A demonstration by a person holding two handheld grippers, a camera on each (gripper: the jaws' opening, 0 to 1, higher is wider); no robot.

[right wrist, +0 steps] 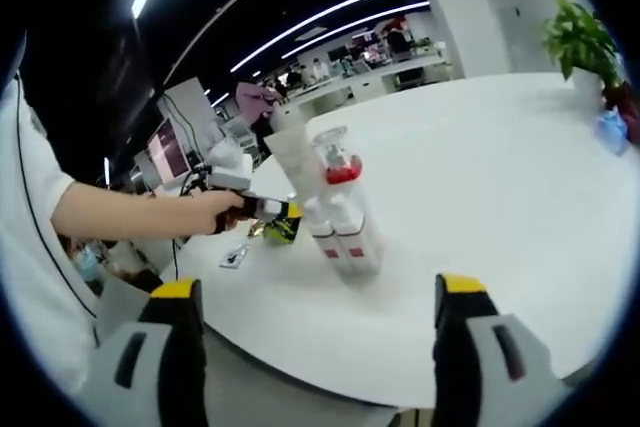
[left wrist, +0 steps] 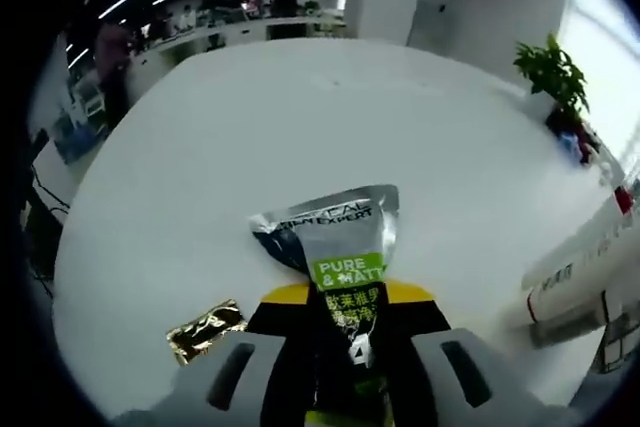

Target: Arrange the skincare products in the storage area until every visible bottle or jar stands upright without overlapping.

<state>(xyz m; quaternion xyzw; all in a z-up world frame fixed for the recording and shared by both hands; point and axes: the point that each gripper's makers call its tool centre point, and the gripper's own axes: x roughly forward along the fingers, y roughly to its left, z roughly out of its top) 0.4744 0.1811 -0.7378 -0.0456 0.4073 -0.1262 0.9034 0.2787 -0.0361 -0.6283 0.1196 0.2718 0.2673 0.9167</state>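
In the left gripper view my left gripper (left wrist: 345,322) is shut on a silver-grey tube with a green "PURE & MATT" label (left wrist: 340,242), whose crimped end points away over the white table (left wrist: 300,137). In the right gripper view my right gripper (right wrist: 320,347) is open with nothing between its yellow-tipped jaws. Ahead of it stands a cluster of white bottles (right wrist: 345,237), one topped by a clear cap over red (right wrist: 337,162). Left of the cluster, a person's hand (right wrist: 215,209) holds the left gripper (right wrist: 265,209) with the tube (right wrist: 282,227).
A gold sachet (left wrist: 205,330) lies on the table left of the left jaws, with white bottles (left wrist: 580,282) at the right edge. A small sachet (right wrist: 235,255) lies near the table's rim. A potted plant (right wrist: 580,42) stands at the far side.
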